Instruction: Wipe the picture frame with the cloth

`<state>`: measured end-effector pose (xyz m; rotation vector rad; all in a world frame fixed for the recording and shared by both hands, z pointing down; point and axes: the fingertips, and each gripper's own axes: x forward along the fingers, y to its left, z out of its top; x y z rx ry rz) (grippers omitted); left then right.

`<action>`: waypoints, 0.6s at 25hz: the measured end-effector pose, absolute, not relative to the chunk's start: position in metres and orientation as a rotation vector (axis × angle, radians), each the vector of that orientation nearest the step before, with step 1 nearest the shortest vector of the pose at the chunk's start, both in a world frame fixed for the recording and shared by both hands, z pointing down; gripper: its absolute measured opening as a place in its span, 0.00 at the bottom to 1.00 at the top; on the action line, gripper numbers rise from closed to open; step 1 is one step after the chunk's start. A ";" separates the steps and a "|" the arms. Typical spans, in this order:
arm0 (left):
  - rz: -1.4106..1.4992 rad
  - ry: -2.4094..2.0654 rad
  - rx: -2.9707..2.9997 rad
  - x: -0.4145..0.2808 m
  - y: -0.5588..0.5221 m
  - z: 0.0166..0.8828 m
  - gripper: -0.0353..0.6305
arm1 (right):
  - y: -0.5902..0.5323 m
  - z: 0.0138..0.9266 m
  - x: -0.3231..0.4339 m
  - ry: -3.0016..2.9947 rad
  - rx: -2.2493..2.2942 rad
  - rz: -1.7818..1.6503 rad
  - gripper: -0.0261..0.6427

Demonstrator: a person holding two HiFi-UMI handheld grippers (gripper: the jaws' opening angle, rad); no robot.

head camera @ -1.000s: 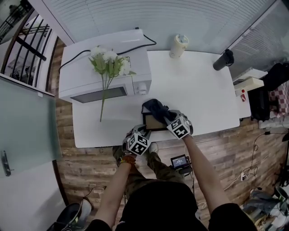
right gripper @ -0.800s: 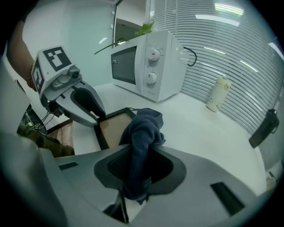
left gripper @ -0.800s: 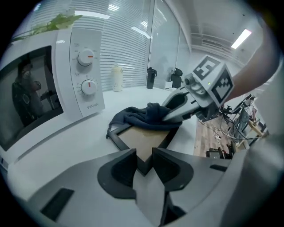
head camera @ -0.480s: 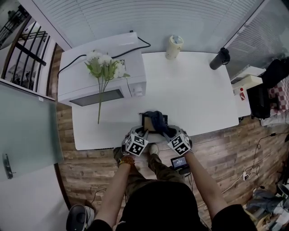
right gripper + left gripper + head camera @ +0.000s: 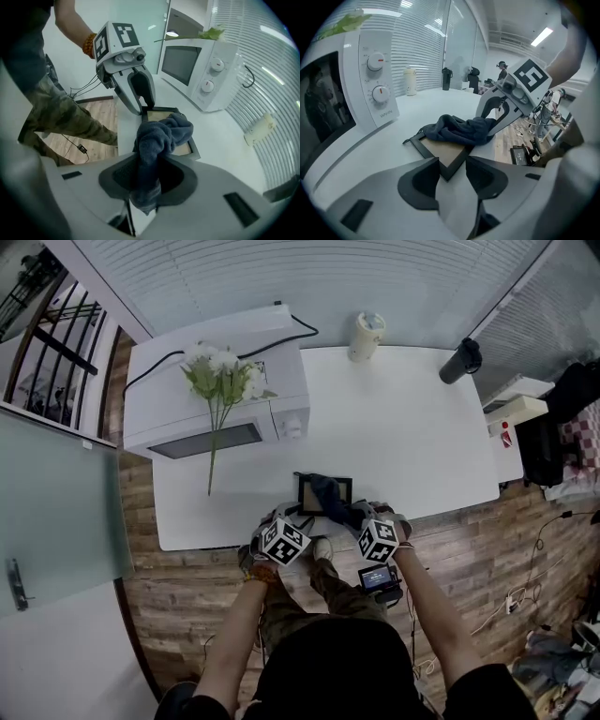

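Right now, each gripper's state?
Left gripper: jaws just been opening, picture frame corner between them, ungripped.
Right gripper: shut on the cloth.

Soft fleecy cloth [image 5: 161, 136], matt black picture frame [image 5: 446, 151], smooth white table [image 5: 403, 427], wood-plank floor [image 5: 187, 587]

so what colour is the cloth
The cloth is dark navy blue, clearest in the right gripper view.

Dark blue cloth [image 5: 332, 497], black picture frame [image 5: 307, 495] with tan panel, white table [image 5: 417, 439]
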<state>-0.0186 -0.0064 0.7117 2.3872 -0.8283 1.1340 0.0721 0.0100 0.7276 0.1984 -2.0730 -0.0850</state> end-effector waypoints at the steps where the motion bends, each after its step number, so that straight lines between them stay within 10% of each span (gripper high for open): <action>1: 1.137 -0.826 2.391 -0.019 -0.006 0.712 0.32 | 0.011 0.728 0.068 -2.065 0.195 -0.098 0.16; 15: 1.114 -0.839 2.381 -0.023 -0.006 0.712 0.27 | 0.013 0.736 0.005 -2.029 0.076 -0.201 0.17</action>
